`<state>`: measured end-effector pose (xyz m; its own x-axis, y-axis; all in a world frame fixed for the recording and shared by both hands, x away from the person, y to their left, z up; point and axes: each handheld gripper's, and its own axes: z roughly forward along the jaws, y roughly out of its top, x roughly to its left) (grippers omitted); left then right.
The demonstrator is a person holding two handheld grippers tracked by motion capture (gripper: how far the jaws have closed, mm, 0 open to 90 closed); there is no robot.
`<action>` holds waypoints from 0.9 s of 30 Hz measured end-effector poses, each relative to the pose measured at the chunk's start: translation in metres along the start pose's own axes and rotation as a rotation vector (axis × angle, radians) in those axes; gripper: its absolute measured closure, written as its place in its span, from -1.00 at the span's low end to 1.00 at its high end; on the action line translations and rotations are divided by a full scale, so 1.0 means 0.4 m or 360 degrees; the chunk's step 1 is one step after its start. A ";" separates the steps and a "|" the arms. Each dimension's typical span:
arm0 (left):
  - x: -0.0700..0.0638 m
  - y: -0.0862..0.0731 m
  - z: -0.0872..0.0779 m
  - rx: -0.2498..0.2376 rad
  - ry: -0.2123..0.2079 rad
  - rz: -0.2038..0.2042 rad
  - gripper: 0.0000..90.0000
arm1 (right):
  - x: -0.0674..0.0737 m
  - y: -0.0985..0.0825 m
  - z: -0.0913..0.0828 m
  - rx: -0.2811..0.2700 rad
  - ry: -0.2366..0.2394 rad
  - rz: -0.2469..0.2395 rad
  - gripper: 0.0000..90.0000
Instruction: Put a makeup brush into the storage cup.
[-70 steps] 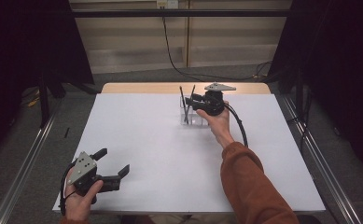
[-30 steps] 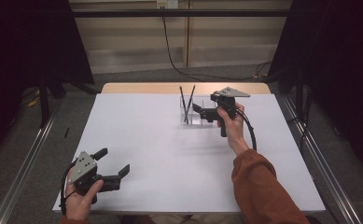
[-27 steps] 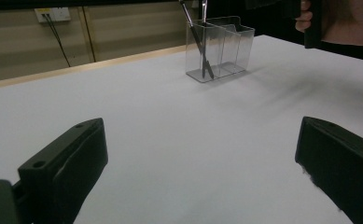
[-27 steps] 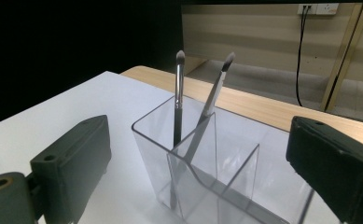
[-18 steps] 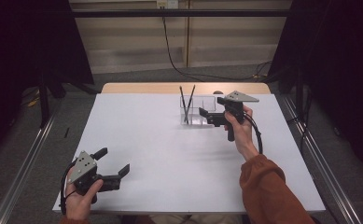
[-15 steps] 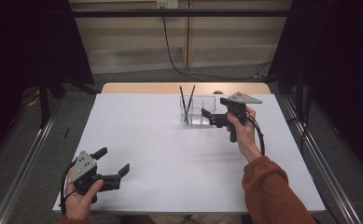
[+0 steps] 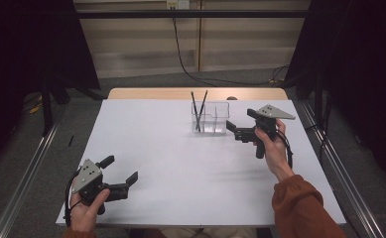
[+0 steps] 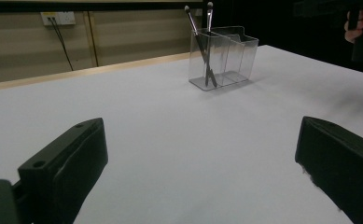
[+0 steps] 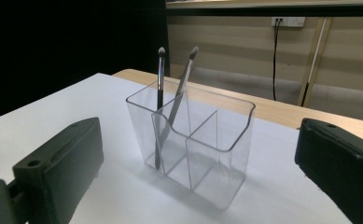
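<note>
On the table [image 7: 180, 148] the clear organizer [image 7: 210, 118] stands toward the far edge, a little right of the middle. It has compartments side by side. The two makeup brushes [image 7: 198, 110] stand in its left compartment, seen from your side, and they lean and cross each other. Your right gripper [image 7: 235, 127] is just beside the organizer, at its right side, and it points at it with nothing between the open jaws. Your left gripper [image 7: 122, 171] is at the near left corner of the table, well apart from the organizer. Behind the table a cable [image 7: 180, 54] hangs down the wall.
</note>
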<state>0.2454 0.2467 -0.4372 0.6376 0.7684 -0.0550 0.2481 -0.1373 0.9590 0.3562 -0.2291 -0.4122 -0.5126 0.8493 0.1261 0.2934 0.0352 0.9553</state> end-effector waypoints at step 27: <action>0.008 0.000 -0.011 -0.0006 -0.0002 0.0019 -0.95 | -0.009 -0.075 -0.178 -0.0005 -0.0031 0.0069 -0.97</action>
<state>0.2444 0.2520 -0.4361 0.6415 0.7659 -0.0436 0.2377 -0.1444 0.9606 0.2919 -0.2709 -0.4222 -0.4834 0.8602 0.1621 0.3124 -0.0034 0.9500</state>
